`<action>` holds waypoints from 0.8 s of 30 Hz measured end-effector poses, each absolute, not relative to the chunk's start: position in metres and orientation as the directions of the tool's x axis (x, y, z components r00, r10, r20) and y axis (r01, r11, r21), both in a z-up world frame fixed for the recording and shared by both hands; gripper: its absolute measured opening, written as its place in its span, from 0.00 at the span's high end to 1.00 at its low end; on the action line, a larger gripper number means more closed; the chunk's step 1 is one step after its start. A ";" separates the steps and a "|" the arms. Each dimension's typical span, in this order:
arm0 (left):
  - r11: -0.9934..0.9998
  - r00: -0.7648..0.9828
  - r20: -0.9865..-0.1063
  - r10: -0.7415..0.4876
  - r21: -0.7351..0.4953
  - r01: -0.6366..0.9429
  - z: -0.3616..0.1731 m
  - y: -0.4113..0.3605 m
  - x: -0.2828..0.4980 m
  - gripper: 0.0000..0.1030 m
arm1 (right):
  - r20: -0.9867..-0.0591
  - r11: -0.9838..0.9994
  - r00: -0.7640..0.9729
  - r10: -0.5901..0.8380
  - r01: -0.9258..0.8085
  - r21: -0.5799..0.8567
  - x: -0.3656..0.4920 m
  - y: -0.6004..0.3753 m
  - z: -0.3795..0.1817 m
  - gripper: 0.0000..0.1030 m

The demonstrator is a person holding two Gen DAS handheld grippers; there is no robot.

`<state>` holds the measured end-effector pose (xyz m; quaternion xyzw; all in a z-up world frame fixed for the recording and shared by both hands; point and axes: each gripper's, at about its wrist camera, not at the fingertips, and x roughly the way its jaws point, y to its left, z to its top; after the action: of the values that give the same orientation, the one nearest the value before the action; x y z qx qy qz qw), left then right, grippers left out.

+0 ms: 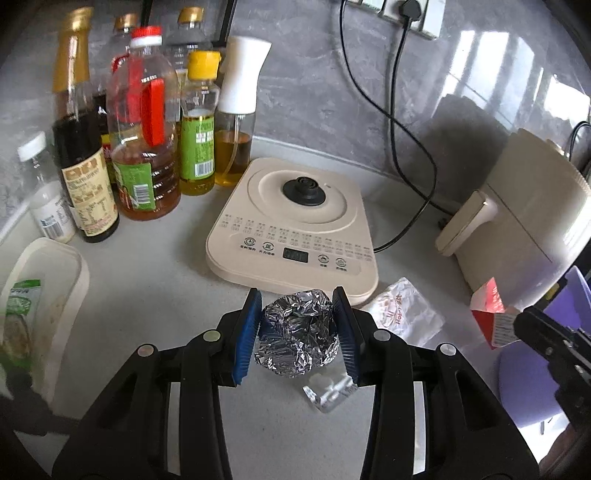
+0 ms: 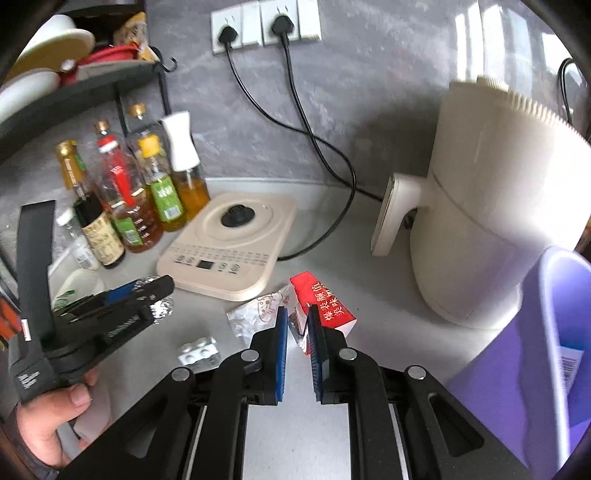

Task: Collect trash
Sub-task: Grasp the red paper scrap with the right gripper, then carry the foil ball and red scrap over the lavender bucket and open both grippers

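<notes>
Foil ball (image 1: 297, 334) and red carton (image 2: 325, 308) gripped; counter (image 1: 155, 266) crowded.

Seven bottles (image 1: 147, 122), two wall plugs (image 2: 255, 27), one foil ball (image 1: 299, 332), one red carton (image 2: 325, 306), one blister pack (image 2: 197, 350).

A crumpled ball of silver foil (image 1: 297, 334) sits between blue pads, near it a clear blister pack (image 1: 327, 392) and a white wrapper (image 1: 404, 314) lie flat, and a red carton (image 2: 325, 308) stands tilted at right.
</notes>
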<state>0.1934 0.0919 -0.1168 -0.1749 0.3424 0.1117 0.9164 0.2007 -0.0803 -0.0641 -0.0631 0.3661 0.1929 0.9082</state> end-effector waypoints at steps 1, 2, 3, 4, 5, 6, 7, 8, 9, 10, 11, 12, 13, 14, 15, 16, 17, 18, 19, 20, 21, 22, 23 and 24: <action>0.915 0.743 -0.664 0.089 -0.240 -0.324 -0.114 0.090 0.191 0.61 | -0.683 0.916 0.660 0.312 -0.401 0.030 0.196 -0.082 -0.060 0.89; 0.917 0.746 -0.660 0.095 -0.234 -0.323 -0.110 0.088 0.187 0.61 | -0.678 0.915 0.663 0.317 -0.403 0.034 0.193 -0.085 -0.057 0.89; 0.918 0.748 -0.656 0.098 -0.231 -0.323 -0.107 0.087 0.184 0.61 | -0.672 0.914 0.666 0.323 -0.404 0.039 0.189 -0.087 -0.053 0.89; 0.918 0.750 -0.654 0.101 -0.229 -0.323 -0.104 0.086 0.181 0.61 | -0.665 0.913 0.669 0.331 -0.404 0.047 0.185 -0.091 -0.050 0.89; 0.919 0.752 -0.650 0.106 -0.224 -0.323 -0.100 0.084 0.179 0.61 | -0.661 0.913 0.671 0.336 -0.404 0.055 0.182 -0.094 -0.047 0.89; 0.921 0.756 -0.646 0.110 -0.219 -0.321 -0.096 0.082 0.175 0.61 | -0.657 0.913 0.672 0.341 -0.404 0.061 0.180 -0.096 -0.045 0.89; 0.924 0.759 -0.641 0.114 -0.213 -0.318 -0.092 0.079 0.171 0.61 | -0.652 0.913 0.675 0.346 -0.403 0.067 0.177 -0.098 -0.042 0.89; 0.926 0.761 -0.638 0.116 -0.209 -0.316 -0.089 0.077 0.169 0.61 | -0.646 0.912 0.677 0.351 -0.404 0.073 0.175 -0.101 -0.039 0.89; 0.928 0.764 -0.635 0.118 -0.202 -0.312 -0.085 0.074 0.166 0.61 | -0.639 0.911 0.681 0.358 -0.404 0.080 0.172 -0.105 -0.035 0.89; 0.931 0.766 -0.632 0.121 -0.197 -0.309 -0.082 0.072 0.164 0.61 | -0.630 0.911 0.686 0.364 -0.404 0.086 0.168 -0.108 -0.031 0.89; 0.934 0.769 -0.627 0.124 -0.189 -0.305 -0.078 0.069 0.161 0.61 | -0.624 0.910 0.690 0.367 -0.404 0.089 0.167 -0.111 -0.029 0.89; 0.937 0.773 -0.622 0.128 -0.181 -0.300 -0.073 0.066 0.159 0.61 | -0.614 0.910 0.696 0.373 -0.404 0.096 0.164 -0.115 -0.024 0.89; 0.939 0.777 -0.616 0.131 -0.176 -0.297 -0.068 0.064 0.156 0.61 | -0.605 0.909 0.701 0.378 -0.403 0.102 0.162 -0.118 -0.020 0.89; 0.941 0.783 -0.607 0.136 -0.169 -0.294 -0.061 0.061 0.153 0.61 | -0.597 0.909 0.705 0.383 -0.403 0.107 0.160 -0.121 -0.017 0.89; 0.942 0.787 -0.601 0.140 -0.164 -0.293 -0.057 0.059 0.151 0.61 | -0.586 0.908 0.711 0.389 -0.403 0.113 0.156 -0.126 -0.012 0.89; 0.944 0.792 -0.593 0.144 -0.159 -0.290 -0.051 0.057 0.149 0.61 | -0.578 0.907 0.715 0.393 -0.404 0.117 0.154 -0.129 -0.008 0.89; 0.945 0.796 -0.587 0.146 -0.156 -0.289 -0.047 0.055 0.148 0.61 | -0.570 0.906 0.720 0.397 -0.405 0.119 0.152 -0.133 -0.005 0.89; 0.946 0.802 -0.578 0.150 -0.152 -0.286 -0.041 0.052 0.145 0.61 | -0.561 0.906 0.725 0.399 -0.406 0.120 0.149 -0.137 -0.001 0.89; 0.947 0.806 -0.572 0.152 -0.150 -0.285 -0.037 0.049 0.143 0.61 | -0.552 0.906 0.731 0.402 -0.406 0.121 0.146 -0.141 0.003 0.89; 0.948 0.810 -0.566 0.153 -0.148 -0.282 -0.033 0.047 0.142 0.61 | -0.541 0.905 0.737 0.406 -0.407 0.125 0.143 -0.146 0.009 0.89; 0.950 0.815 -0.559 0.153 -0.145 -0.278 -0.029 0.043 0.139 0.61 | -0.533 0.904 0.741 0.409 -0.407 0.127 0.139 -0.150 0.012 0.89; 0.951 0.819 -0.554 0.151 -0.145 -0.274 -0.025 0.041 0.138 0.61 | -0.522 0.904 0.747 0.412 -0.408 0.129 0.136 -0.155 0.017 0.89; 0.952 0.822 -0.549 0.150 -0.144 -0.270 -0.022 0.038 0.137 0.61 | -0.515 0.904 0.751 0.413 -0.408 0.129 0.135 -0.157 0.020 0.89; 0.954 0.827 -0.542 0.148 -0.142 -0.264 -0.017 0.034 0.136 0.61 | -0.502 0.904 0.760 0.413 -0.407 0.129 0.131 -0.163 0.025 0.89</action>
<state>0.1356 0.0340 -0.0171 -0.1062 0.2730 0.1086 0.9500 0.1306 -0.1627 0.0249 0.0063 0.2690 0.2185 0.9380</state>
